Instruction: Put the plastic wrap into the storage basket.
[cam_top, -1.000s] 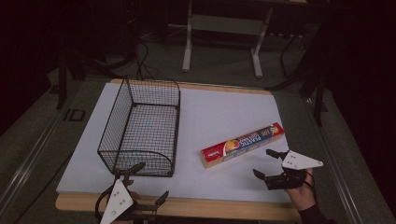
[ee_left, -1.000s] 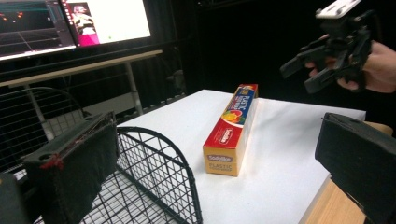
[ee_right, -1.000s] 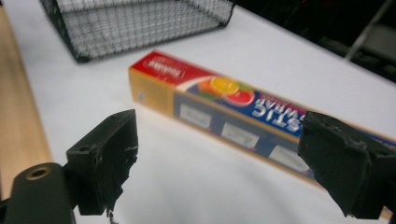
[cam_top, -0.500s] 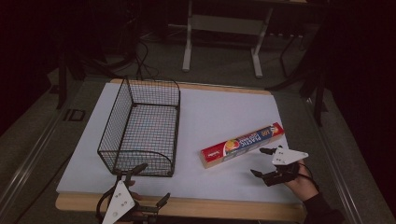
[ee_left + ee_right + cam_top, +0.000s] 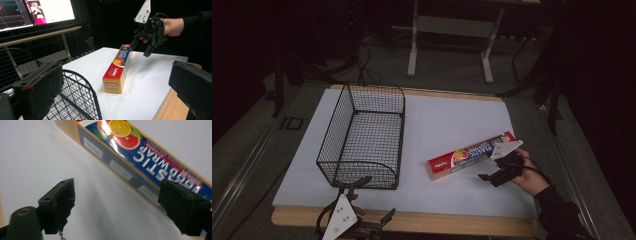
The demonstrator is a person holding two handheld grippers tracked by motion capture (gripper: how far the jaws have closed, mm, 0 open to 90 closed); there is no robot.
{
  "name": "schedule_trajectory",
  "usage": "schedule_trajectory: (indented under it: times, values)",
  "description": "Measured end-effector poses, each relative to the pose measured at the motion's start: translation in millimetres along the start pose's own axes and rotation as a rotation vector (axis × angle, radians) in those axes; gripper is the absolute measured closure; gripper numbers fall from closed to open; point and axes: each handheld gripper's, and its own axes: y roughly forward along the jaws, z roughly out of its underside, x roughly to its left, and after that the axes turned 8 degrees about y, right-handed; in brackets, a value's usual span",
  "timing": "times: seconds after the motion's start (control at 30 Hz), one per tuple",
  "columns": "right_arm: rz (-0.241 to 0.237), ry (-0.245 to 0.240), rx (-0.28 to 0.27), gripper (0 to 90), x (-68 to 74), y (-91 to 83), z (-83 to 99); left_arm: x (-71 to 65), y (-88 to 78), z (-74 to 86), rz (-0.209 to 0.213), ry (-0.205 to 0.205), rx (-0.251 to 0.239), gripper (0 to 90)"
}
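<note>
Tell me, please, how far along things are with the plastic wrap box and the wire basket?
Nothing looks done: the plastic wrap box lies flat on the white tabletop, outside the wire basket. In hand: the right gripper hangs open at the box's right end, one jaw over it, not gripping. The left gripper waits open at the basket's near end. Grasping and any move remain.

light: we see a dim room, dark beyond the bright white table top (image 5: 447,125) | glare: two lit monitors (image 5: 35,11) wash out in the left gripper view | shadows: soft | focus: near jaws blur in both gripper views; the plastic wrap box (image 5: 140,157) smears slightly
</note>
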Motion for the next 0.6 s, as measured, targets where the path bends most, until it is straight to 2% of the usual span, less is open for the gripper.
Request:
schedule_trajectory:
  times: [0.13,0.17,0.27,0.3,0.33,0.37,0.47,0.5,0.57,0.6]
  values:
    - [-0.026,-0.056,0.088,17.6,-7.4,4.0,-11.6,0.5,0.2,0.3,0.002,-0.002,0.005,0.2]
    - [-0.037,-0.055,0.135,17.4,-10.8,7.5,-16.8,0.6,0.1,0.3,0.005,-0.005,0.001,0.2]
    - [-0.014,-0.037,0.192,13.3,-14.5,11.6,-23.8,0.7,-0.1,0.3,0.015,-0.010,-0.005,0.2]
    - [-0.014,-0.037,0.192,13.3,-14.5,11.6,-23.8,0.6,-0.2,0.2,0.022,-0.012,-0.012,0.2]
    - [-0.025,0.000,0.242,11.5,-17.2,13.8,-28.3,0.4,-0.3,0.0,0.026,-0.011,-0.013,0.2]
    - [-0.025,0.000,0.242,11.5,-17.2,13.8,-28.3,0.1,-0.2,0.0,0.030,-0.009,-0.015,0.2]
    - [0.025,-0.044,0.297,10.5,-19.4,18.1,-35.2,-0.5,0.3,0.1,0.036,-0.008,-0.015,0.2]
    - [0.025,-0.044,0.297,10.5,-19.4,18.1,-35.2,-0.5,0.3,0.1,0.036,-0.008,-0.015,0.2]
    - [0.052,-0.077,0.359,9.9,-22.5,23.6,-40.7,0.2,-0.3,0.2,0.038,-0.015,-0.020,0.2]
    - [0.065,-0.098,0.373,9.9,-23.5,25.9,-42.4,0.2,-0.3,0.2,0.038,-0.015,-0.020,0.2]
